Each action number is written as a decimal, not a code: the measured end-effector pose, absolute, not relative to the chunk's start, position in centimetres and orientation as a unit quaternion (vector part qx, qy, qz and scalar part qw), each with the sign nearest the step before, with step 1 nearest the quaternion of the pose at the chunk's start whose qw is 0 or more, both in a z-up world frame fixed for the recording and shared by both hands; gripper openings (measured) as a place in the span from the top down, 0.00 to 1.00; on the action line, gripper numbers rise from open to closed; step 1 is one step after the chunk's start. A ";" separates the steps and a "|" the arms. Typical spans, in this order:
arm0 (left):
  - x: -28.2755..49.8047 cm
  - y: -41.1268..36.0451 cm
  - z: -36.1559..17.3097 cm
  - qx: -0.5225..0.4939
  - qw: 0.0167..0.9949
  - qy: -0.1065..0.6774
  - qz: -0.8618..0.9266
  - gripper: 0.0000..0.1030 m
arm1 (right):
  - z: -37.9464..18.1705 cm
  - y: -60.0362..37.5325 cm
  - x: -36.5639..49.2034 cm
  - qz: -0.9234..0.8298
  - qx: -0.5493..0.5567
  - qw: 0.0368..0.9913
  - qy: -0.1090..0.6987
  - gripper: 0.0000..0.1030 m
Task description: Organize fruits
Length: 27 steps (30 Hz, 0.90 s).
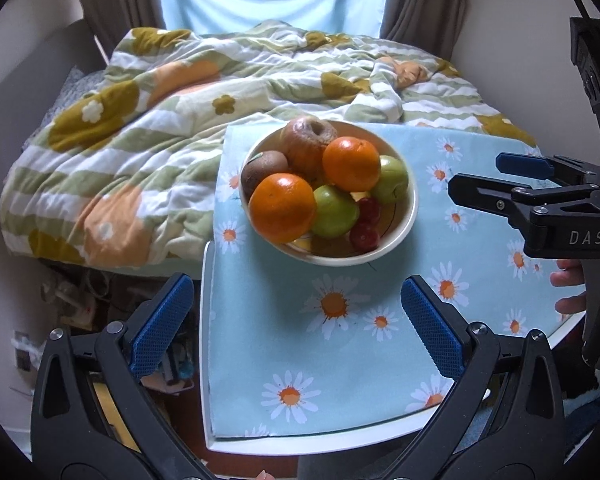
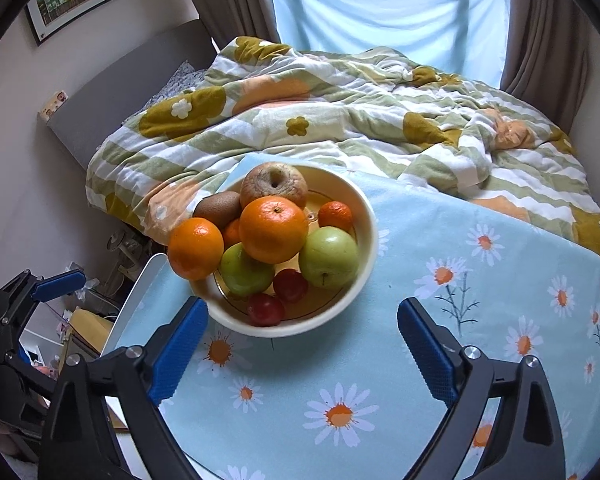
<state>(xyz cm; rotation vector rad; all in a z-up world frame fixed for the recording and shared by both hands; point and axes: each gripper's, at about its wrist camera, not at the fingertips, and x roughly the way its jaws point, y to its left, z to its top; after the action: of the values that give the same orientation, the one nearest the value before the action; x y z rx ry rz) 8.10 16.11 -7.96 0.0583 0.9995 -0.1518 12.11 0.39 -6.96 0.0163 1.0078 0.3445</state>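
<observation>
A cream bowl point(image 2: 364, 240) sits near the far left corner of a small table point(image 1: 210, 400) covered with a pale blue daisy cloth point(image 2: 440, 360). It is heaped with fruit: two large oranges point(image 2: 273, 229), two green apples point(image 2: 329, 257), a kiwi point(image 2: 217, 209), a wrinkled brownish apple point(image 2: 274, 184), two small red fruits point(image 2: 290, 285) and a small mandarin point(image 2: 335, 216). Your right gripper point(image 2: 302, 356) hovers just short of the bowl's near rim, its blue fingers point(image 2: 428, 354) spread wide with nothing between them. Your left gripper point(image 1: 296, 330) also stands apart and empty, over the table's near left part. No loose fruit shows on the cloth, so gathering looks finished or nearly so. Before anything else, check for stray pieces; the orange at the left rim point(image 2: 196, 248) overhangs and might roll.
</observation>
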 end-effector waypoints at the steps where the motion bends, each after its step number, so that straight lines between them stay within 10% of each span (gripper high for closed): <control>1: 8.1 15.7 -7.3 0.031 0.877 0.473 -0.074 0.00 | -6.3 -0.2 11.9 0.159 0.011 0.864 0.478 0.07; 27: 6.0 7.4 -0.1 0.020 0.907 0.418 -0.049 0.00 | 0.9 -14.0 3.1 -0.032 0.028 0.899 0.435 0.00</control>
<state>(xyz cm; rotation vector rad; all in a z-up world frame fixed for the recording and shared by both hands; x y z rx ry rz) 6.02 7.43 -0.07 0.0419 0.8624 -0.1010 3.11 -14.03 0.86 0.0582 0.9015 -0.0654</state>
